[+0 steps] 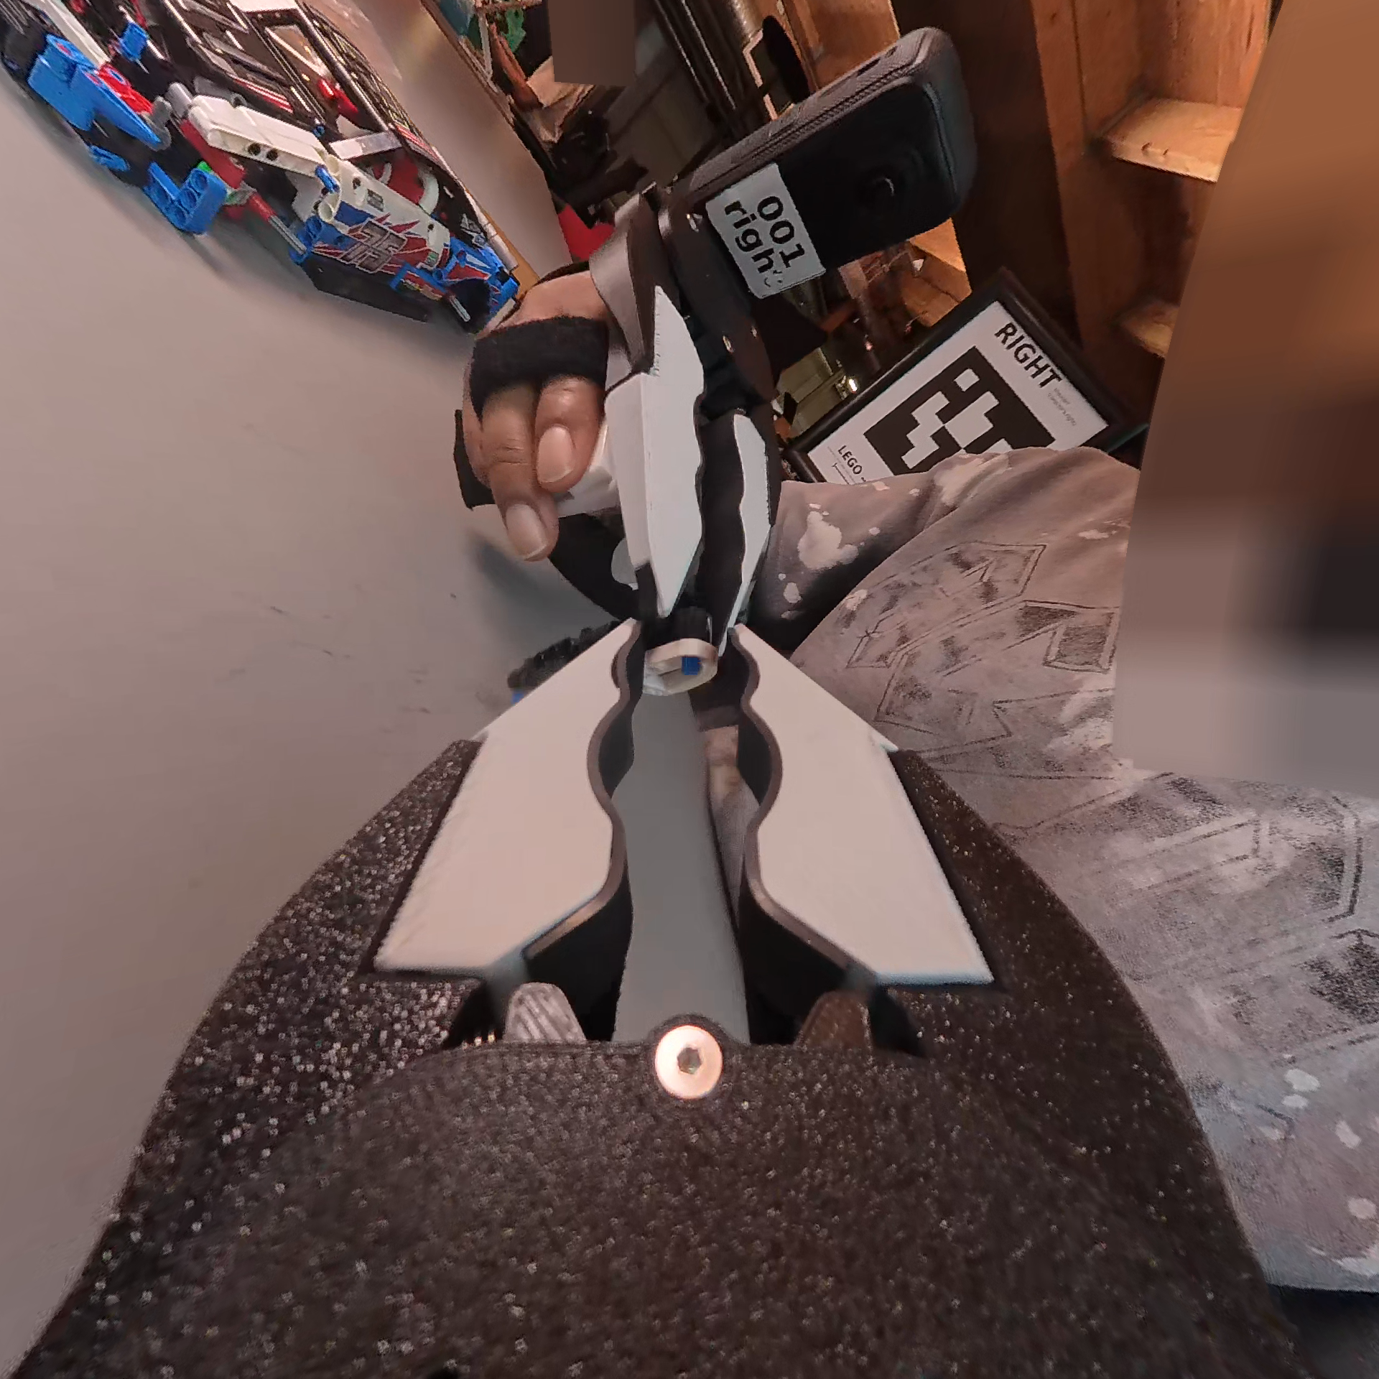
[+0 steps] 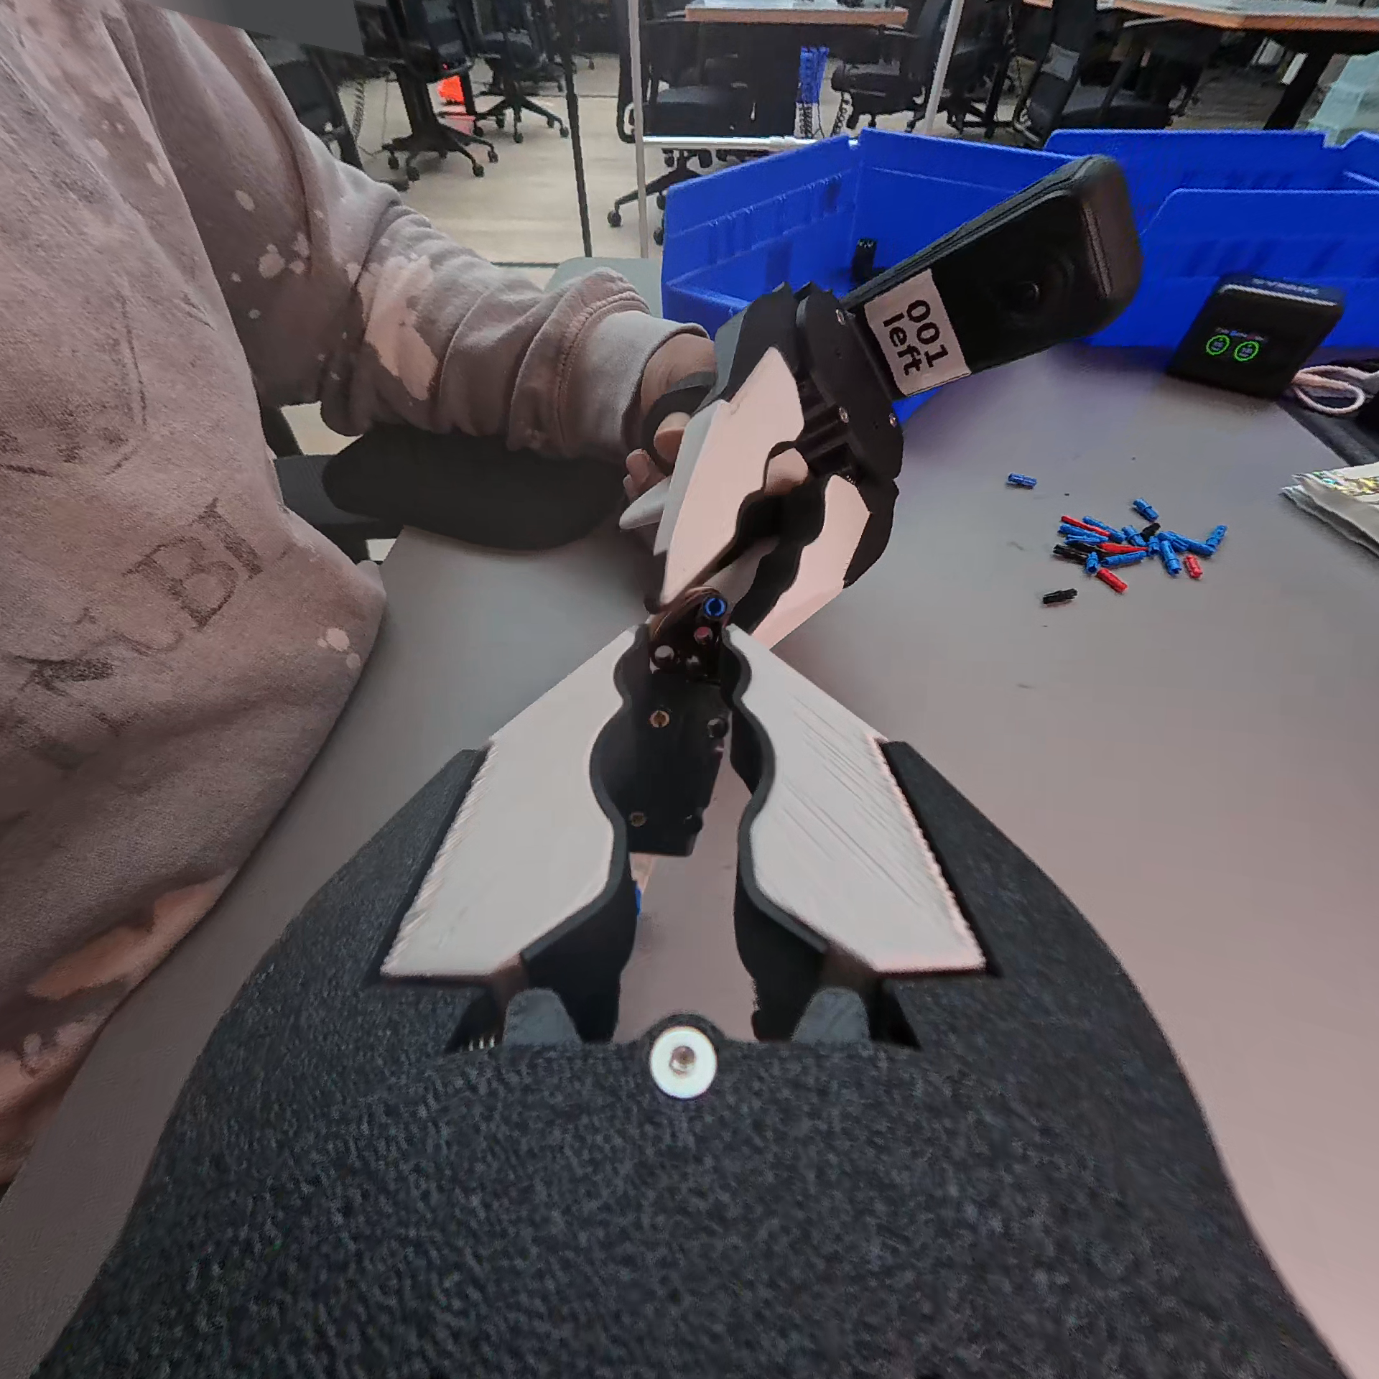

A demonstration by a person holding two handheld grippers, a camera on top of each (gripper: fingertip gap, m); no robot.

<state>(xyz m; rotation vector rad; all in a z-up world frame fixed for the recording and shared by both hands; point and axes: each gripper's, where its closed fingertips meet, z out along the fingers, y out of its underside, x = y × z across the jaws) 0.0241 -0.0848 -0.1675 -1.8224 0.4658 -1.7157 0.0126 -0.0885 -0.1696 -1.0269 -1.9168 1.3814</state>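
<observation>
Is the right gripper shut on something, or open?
Shut. In its own view, the right gripper pinches a black beam with holes between its fingers.

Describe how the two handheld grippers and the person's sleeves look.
Each gripper, left and right, has pale grey wavy-edged fingers with black edging on a speckled black body with a silver screw. Each carries a black camera with a white label. The sleeve is grey, bleach-spotted.

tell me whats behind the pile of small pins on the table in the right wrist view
Behind the loose pins stand blue bins and a small black device with a lit screen. The left gripper hides part of the bins' front, and their insides are mostly out of sight.
</observation>
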